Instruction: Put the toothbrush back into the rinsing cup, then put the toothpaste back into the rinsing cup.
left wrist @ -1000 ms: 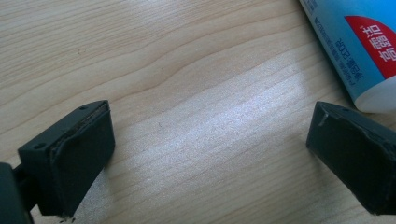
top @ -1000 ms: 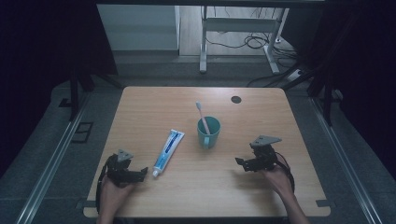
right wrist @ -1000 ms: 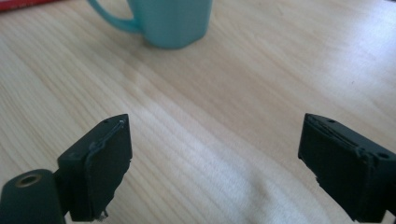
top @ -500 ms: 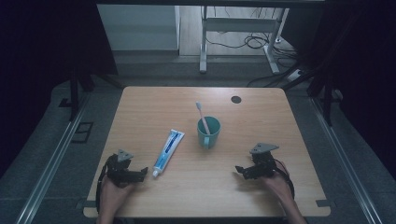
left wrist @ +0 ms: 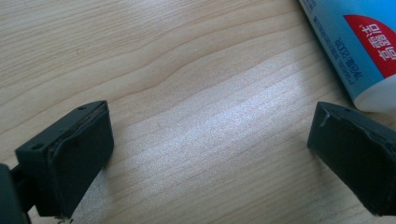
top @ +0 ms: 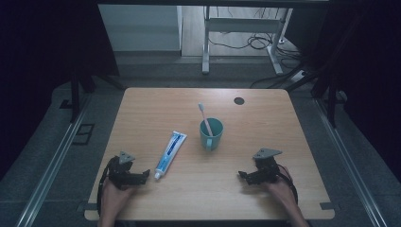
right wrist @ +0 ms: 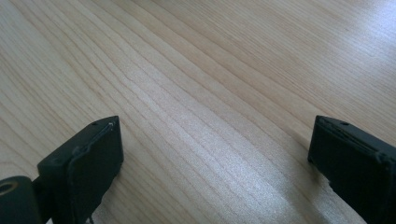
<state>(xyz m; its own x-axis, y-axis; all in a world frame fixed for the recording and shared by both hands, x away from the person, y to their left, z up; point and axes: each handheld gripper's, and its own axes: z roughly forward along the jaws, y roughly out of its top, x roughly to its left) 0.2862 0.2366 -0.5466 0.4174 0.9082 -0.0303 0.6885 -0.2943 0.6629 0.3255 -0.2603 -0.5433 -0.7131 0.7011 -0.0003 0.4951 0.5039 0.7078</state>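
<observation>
Dim, bluish light; soft glare on the table (left wrist: 224, 135).

- Our left hand (top: 112, 196) comes in from the bottom edge at the left, wrapped around the left gripper (top: 142, 174), which lies low and points to the right.
- Its jaws stand wide apart, nothing between the pads (left wrist: 77, 161).
- Our right hand (top: 279, 191) enters at the lower right and holds the right gripper (top: 242, 176) low, pointing left toward the other.
- Its jaws have just been opening and now gape wide, with nothing between the pads (right wrist: 91, 168).
</observation>
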